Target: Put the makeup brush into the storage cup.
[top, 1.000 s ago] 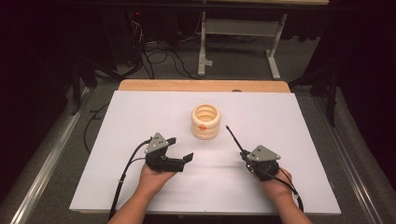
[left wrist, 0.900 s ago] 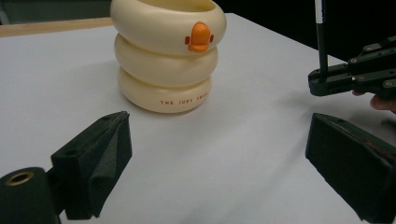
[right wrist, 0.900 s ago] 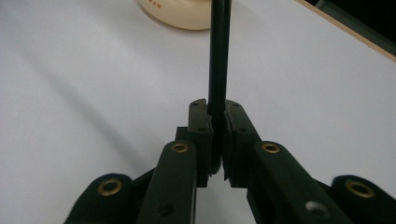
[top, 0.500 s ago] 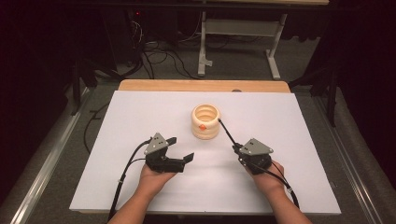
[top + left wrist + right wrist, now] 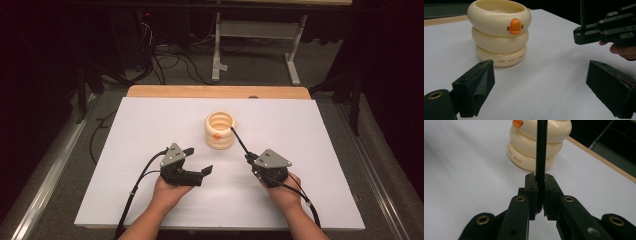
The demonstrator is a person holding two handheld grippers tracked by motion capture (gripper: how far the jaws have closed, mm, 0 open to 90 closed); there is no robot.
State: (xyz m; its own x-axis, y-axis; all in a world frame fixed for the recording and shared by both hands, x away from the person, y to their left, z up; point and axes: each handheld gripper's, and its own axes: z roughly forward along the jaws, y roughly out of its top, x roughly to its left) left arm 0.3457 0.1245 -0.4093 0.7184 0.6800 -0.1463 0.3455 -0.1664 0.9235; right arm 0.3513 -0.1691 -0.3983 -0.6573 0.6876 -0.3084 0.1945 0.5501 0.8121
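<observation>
A cream holder (image 5: 220, 131) made of three stacked rings, with an orange duck beak on its front, stands at the middle of the white sheet (image 5: 150, 125). My right gripper (image 5: 251, 160) is shut on a thin black rod (image 5: 241, 144) that slants up and away, its far tip at the holder's rim. In the right gripper view the rod (image 5: 540, 150) rises from between the closed jaws (image 5: 540, 182) in front of the holder (image 5: 549, 142). My left gripper (image 5: 198, 160) stands open and holds nothing, short of the holder (image 5: 499, 32). The right gripper (image 5: 604, 32) also shows in the left gripper view.
A wooden strip (image 5: 200, 91) borders the sheet's far edge. Beyond it are a metal stand (image 5: 250, 30) and cables (image 5: 165, 55) on the dark floor. Bare white sheet lies to either side of the holder.
My right gripper has moved left and a little toward the holder with the rod, whose tip now reaches the rim. The left gripper has stayed put.
</observation>
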